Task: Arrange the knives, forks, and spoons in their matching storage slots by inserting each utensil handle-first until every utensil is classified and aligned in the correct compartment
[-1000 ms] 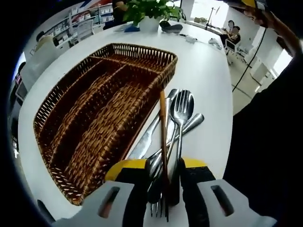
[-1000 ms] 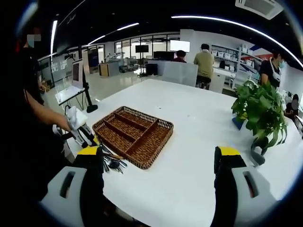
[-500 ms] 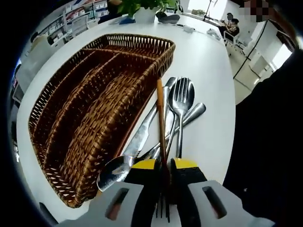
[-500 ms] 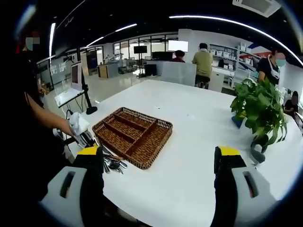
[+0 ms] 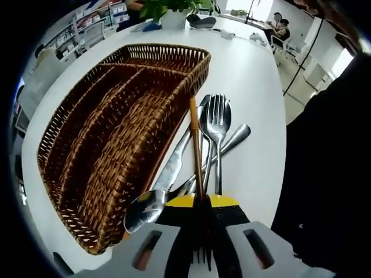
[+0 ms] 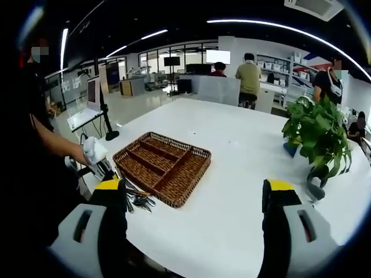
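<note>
A brown wicker tray [image 5: 174, 53] with long slots lies on the white table, left of a pile of cutlery. In the pile are a steel fork [image 5: 216, 119], a knife [image 5: 177, 165] and a spoon [image 5: 145, 208]. My left gripper [image 5: 201, 204] is shut on a wooden-handled fork [image 5: 195, 139]; its tines lie between the jaws and its handle points away along the tray's right wall. In the right gripper view the tray [image 6: 162, 165] and the cutlery pile [image 6: 139, 201] sit far off at the left. My right gripper [image 6: 195, 194] hovers open over the table, holding nothing.
A potted plant [image 6: 316, 133] stands at the table's right end, with a dark object [image 6: 316, 188] below it. A person's hand with the left gripper [image 6: 95, 156] is at the table's left edge. People stand at desks in the background. The table edge [image 5: 278, 168] runs close to the cutlery.
My left gripper's jaws have closed from open to shut on the wooden-handled fork. A spoon bowl now shows left of the jaws. The right gripper has stayed still.
</note>
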A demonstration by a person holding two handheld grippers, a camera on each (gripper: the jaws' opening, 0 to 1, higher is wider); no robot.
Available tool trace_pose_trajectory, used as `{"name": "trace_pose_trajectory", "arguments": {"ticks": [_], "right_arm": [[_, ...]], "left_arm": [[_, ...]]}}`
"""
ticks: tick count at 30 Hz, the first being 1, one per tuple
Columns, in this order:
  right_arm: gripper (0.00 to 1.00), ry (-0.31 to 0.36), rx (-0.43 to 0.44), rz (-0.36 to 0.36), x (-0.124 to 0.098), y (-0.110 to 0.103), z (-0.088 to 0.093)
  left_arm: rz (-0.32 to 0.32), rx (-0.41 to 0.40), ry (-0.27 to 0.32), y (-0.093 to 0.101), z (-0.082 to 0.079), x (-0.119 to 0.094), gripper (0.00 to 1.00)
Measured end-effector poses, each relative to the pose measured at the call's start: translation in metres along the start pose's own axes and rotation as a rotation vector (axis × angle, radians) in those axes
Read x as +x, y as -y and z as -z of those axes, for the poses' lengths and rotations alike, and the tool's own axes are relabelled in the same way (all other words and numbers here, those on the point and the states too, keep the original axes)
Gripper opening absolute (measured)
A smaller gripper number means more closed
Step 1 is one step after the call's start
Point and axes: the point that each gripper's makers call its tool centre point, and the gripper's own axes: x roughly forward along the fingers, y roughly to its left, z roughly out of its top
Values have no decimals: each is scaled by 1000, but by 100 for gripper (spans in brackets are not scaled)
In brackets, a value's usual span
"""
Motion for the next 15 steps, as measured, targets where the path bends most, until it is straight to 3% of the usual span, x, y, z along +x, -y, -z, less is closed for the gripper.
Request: {"name": "trace_pose_trajectory", "arguments": {"ticks": [8,15], "right_arm": [[100,5,0,-4,0,-3,0],[100,8,-2,-11,0,-8,0]], "left_arm": [[-22,-3,58,-7,-10,-12,3],[-31,11,66,-9,-10,-16,2]]}}
